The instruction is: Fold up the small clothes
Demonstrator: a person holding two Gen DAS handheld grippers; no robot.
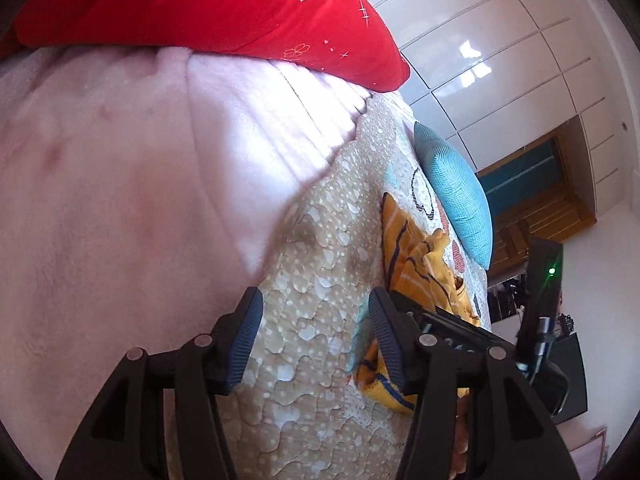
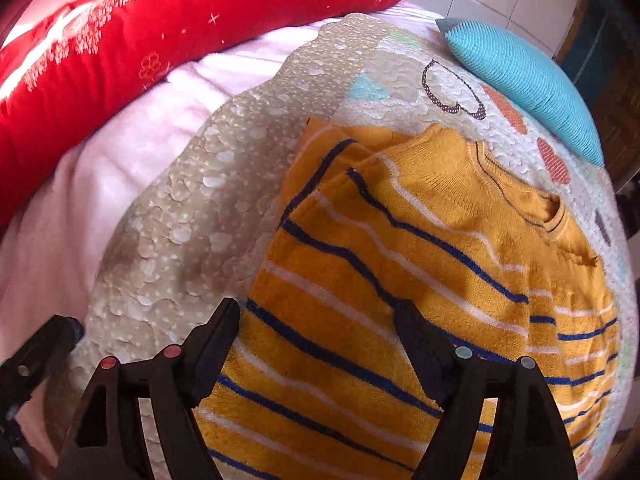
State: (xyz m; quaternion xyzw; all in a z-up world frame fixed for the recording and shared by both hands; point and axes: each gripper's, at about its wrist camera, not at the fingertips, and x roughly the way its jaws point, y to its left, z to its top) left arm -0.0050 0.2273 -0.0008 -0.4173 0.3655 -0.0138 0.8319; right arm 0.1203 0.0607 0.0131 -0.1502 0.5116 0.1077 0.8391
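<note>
Mustard-yellow knit, striped navy and white: the small sweater (image 2: 400, 264) lies flat on the quilted bedspread (image 2: 192, 216), one side folded over, neck toward the blue cushion (image 2: 524, 80). The right gripper (image 2: 320, 320) hovers over its lower half, jaws spread wide, nothing between them. The left gripper (image 1: 316, 312) sits beside the sweater above bare quilt, jaws parted and empty. Red pillow (image 2: 160, 32) behind.
</note>
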